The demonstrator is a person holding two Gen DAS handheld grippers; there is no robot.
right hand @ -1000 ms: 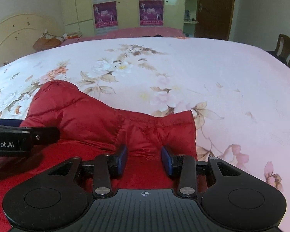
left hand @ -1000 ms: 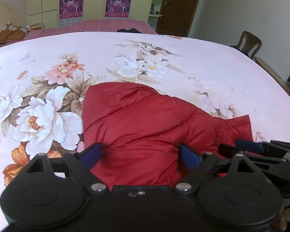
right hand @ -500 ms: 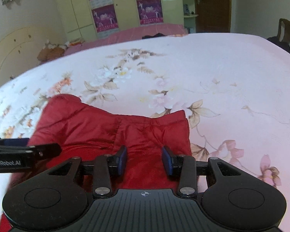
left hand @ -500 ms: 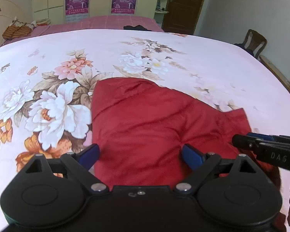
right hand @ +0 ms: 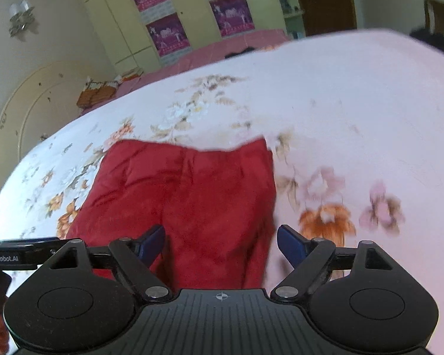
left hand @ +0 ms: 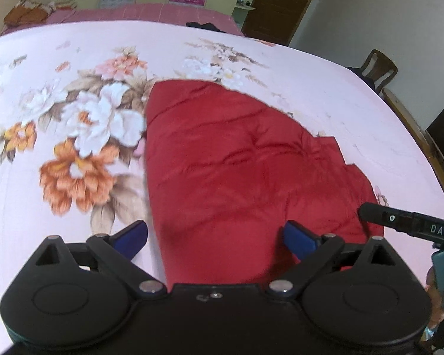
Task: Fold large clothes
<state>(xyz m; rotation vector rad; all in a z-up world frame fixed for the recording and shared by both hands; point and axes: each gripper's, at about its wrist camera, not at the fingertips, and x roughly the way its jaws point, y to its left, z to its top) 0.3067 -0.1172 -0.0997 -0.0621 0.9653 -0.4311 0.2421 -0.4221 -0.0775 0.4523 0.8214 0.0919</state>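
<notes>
A red padded garment (left hand: pixel 239 162) lies flat and folded on the flowered pink bedspread (left hand: pixel 74 74); the right wrist view shows it too (right hand: pixel 186 195). My left gripper (left hand: pixel 216 236) hangs above its near edge, jaws opening wide, nothing between the pads. My right gripper (right hand: pixel 221 244) hovers over the garment's right part, its jaws opening, the cloth lying below and free of the pads. In the left wrist view the right gripper's finger (left hand: pixel 405 222) pokes in from the right. The left gripper's finger (right hand: pixel 20 251) shows at the left edge of the right wrist view.
Behind the bed stand yellow cupboards with purple posters (right hand: pixel 168 32), a brown door (left hand: pixel 278 3) and a wooden chair (left hand: pixel 379 68). A curved headboard (right hand: pixel 29 109) sits at the left. Wooden bed frame runs along the right edge (left hand: pixel 411 130).
The right gripper let go of the red cloth and opened wide. Both grippers rose and pulled back from the garment, which dropped flat. The left gripper spread a little wider.
</notes>
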